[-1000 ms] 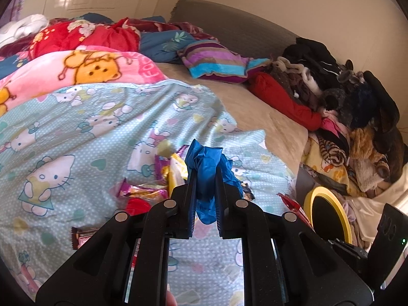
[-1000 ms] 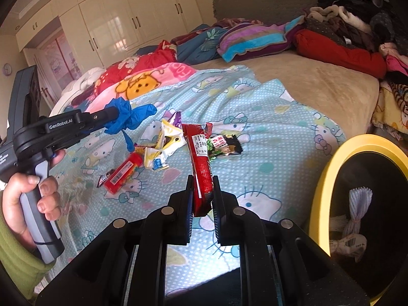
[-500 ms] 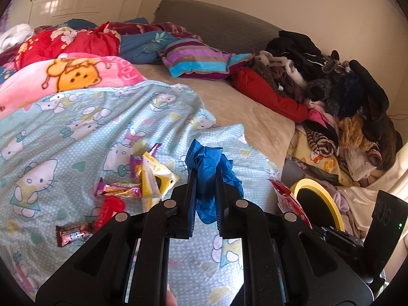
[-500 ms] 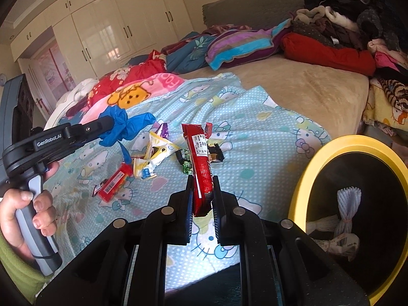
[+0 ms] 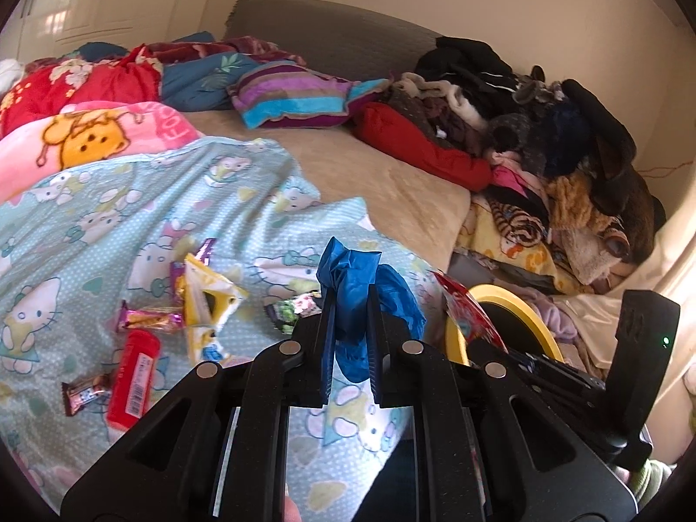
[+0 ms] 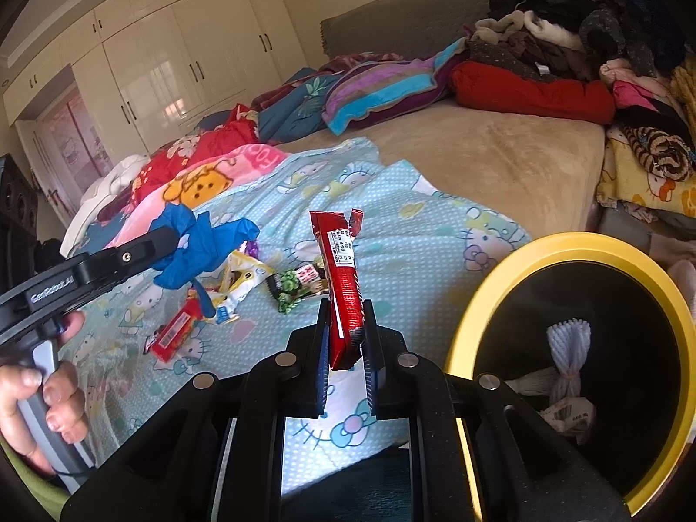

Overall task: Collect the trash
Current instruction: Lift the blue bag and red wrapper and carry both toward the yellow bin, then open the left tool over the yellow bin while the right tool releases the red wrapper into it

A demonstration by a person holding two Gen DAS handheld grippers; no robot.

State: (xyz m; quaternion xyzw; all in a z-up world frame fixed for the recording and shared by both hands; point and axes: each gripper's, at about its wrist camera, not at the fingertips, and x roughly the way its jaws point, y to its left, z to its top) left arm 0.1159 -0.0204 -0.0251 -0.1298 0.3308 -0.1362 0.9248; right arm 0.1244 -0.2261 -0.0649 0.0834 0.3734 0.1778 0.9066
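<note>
The left hand-held gripper (image 5: 351, 317) pinches a crumpled blue glove (image 5: 361, 287); the right hand-held gripper (image 6: 346, 339) pinches a red wrapper (image 6: 341, 278), both raised, likely for dropping into the yellow-rimmed bin (image 6: 487, 304) just right of them.

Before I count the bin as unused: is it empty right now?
No: inside the yellow-rimmed bin, the right wrist view shows a white bundle and a crumpled label already lying there.

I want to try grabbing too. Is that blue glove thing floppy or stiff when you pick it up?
Probably floppy: the blue glove bunches and droops around the left gripper. It looks thin, so likely very light. Being crumpled, it shouldn't roll.
</note>
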